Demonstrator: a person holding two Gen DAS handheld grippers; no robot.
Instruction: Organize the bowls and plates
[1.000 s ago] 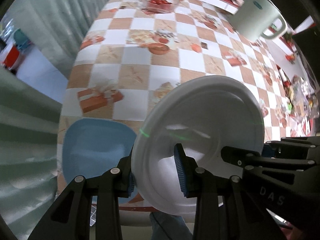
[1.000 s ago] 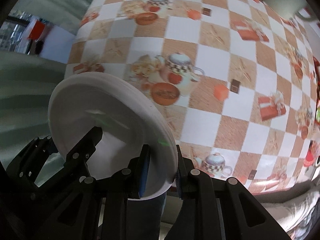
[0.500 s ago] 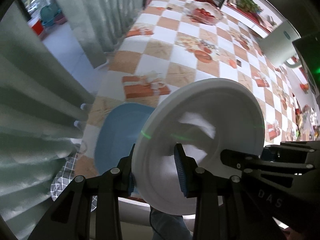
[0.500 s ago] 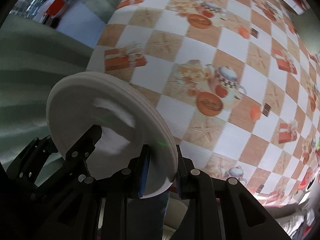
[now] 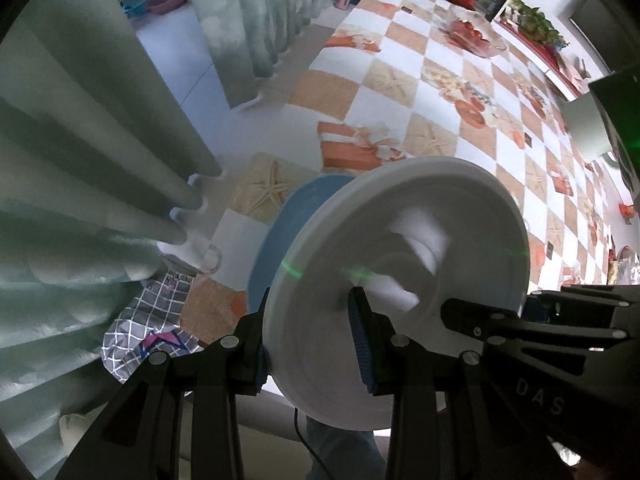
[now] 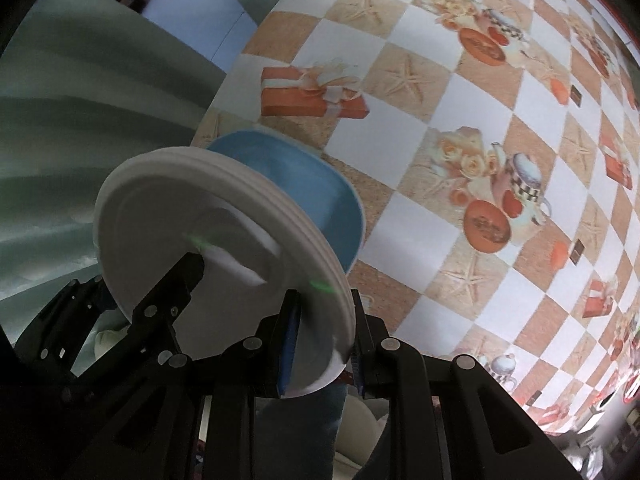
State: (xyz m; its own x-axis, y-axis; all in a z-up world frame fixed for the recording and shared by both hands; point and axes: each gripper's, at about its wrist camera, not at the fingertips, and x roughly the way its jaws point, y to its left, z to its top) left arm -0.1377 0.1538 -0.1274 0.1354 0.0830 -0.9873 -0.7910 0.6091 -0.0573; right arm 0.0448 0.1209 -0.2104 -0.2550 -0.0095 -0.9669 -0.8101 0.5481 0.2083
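Note:
Both grippers hold one white plate (image 5: pixel 400 280) by opposite rims, tilted in the air above the table's near left corner. My left gripper (image 5: pixel 312 336) is shut on its left rim. My right gripper (image 6: pixel 320 340) is shut on its right rim; the plate also shows in the right wrist view (image 6: pixel 200 240). A blue squarish plate (image 6: pixel 304 184) lies on the checkered tablecloth just behind the white plate, and also shows in the left wrist view (image 5: pixel 304 216), partly hidden.
The table (image 5: pixel 440 92) carries a glass bowl of red food (image 5: pixel 476 34) at the far end and a white mug (image 5: pixel 588 128) at the right. Green curtains (image 5: pixel 100 140) hang left of the table edge. A checked cloth (image 5: pixel 148 332) lies below.
Both grippers have carried the white plate leftward and nearer to the table's left corner; the blue plate now sits directly behind it. Both grips are unchanged.

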